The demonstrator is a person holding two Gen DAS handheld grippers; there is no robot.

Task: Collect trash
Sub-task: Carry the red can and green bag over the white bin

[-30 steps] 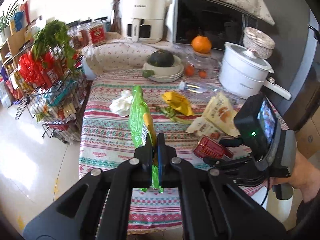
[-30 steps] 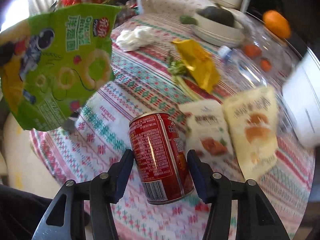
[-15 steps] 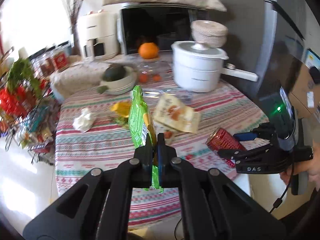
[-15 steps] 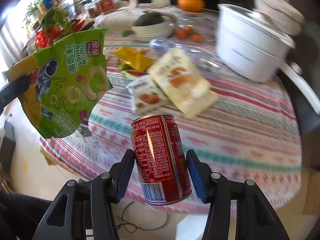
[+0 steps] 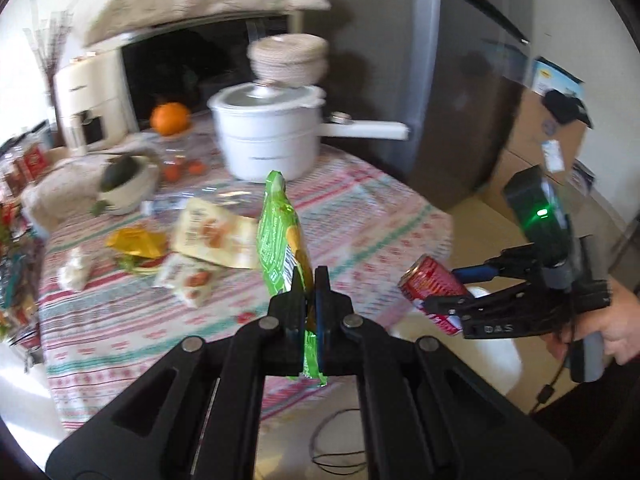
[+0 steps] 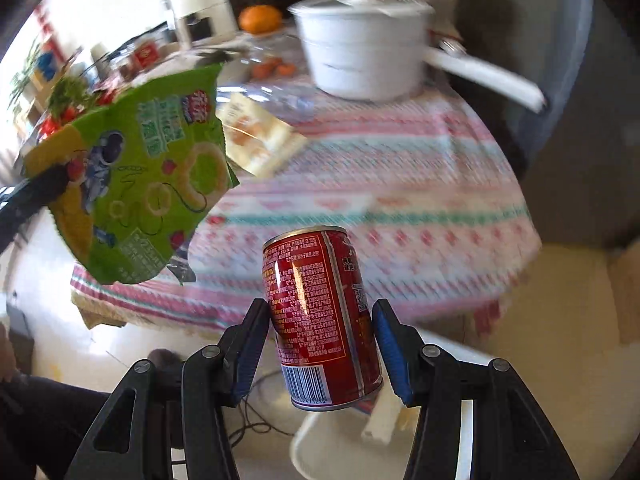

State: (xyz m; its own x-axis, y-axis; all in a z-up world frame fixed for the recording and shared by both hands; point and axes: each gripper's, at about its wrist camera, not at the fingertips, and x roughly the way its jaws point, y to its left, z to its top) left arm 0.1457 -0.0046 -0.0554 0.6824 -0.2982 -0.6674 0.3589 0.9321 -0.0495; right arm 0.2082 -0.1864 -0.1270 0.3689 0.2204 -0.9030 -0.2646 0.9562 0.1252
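Note:
My left gripper [image 5: 309, 280] is shut on a green snack bag [image 5: 280, 232] and holds it edge-on above the table's near edge; the bag shows flat in the right wrist view [image 6: 136, 184]. My right gripper [image 6: 322, 320] is shut on a red drink can [image 6: 320, 316], held past the table's right edge; the can also shows in the left wrist view [image 5: 432, 284]. A white bin rim [image 6: 320, 440] lies below the can. On the patterned tablecloth [image 5: 360, 216] lie a cream wrapper [image 5: 212, 232], a yellow wrapper [image 5: 136, 240], a small packet [image 5: 188, 280] and a white tissue [image 5: 74, 272].
A white pot with a long handle [image 5: 268, 136] stands at the table's back, beside an orange [image 5: 170, 118], a bowl with a dark squash [image 5: 124, 180] and an air fryer [image 5: 88, 96]. A grey fridge [image 5: 460, 80] and cardboard boxes [image 5: 544, 136] stand to the right.
Both grippers have swung to the right with their loads. The can has moved from over the table to beyond its right edge, above a white bin.

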